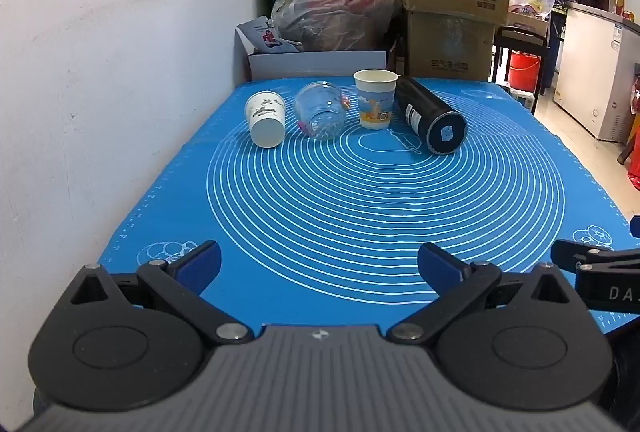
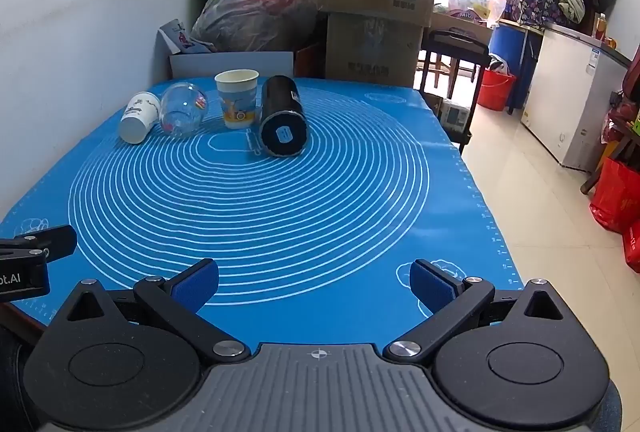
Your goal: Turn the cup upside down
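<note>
At far side of the blue mat [image 1: 360,216] the printed paper cup [image 1: 375,99] stands upright, mouth up, between a toppled clear cup [image 1: 320,115] and black flask [image 1: 434,119]; left gripper [image 1: 319,266] and right gripper [image 2: 315,282] both spread wide, empty, well short—nothing begun.

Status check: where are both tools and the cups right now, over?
Left tool and right tool open, empty, at near mat edge. Upright cartoon-print paper cup untouched at far end. Path clear.
</note>
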Tool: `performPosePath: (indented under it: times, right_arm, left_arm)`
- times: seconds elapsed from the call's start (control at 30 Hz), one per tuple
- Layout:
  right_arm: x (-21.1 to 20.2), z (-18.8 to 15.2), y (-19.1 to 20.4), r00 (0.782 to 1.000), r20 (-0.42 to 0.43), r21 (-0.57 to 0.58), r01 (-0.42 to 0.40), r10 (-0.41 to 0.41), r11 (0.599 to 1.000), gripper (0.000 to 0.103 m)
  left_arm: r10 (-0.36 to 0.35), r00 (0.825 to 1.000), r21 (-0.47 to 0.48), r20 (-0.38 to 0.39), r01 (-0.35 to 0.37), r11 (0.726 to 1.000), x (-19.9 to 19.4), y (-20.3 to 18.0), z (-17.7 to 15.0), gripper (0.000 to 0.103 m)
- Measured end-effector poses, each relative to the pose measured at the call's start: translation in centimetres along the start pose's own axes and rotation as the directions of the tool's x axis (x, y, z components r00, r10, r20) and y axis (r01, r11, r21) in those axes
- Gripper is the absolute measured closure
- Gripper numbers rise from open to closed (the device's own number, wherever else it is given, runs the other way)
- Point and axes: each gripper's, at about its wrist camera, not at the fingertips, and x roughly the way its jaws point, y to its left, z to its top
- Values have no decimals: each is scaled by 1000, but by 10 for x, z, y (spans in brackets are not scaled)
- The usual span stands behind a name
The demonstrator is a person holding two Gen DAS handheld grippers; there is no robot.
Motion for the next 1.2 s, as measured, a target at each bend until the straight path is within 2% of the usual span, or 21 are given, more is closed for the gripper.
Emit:
performPosePath:
  times: [1.2]
  right_arm:
    - [-1, -1, -2, 1000, 1, 4, -3, 3, 1000, 0]
  left_arm:
    - [-7, 1000, -4, 19, 7, 1000, -3, -5, -2, 0]
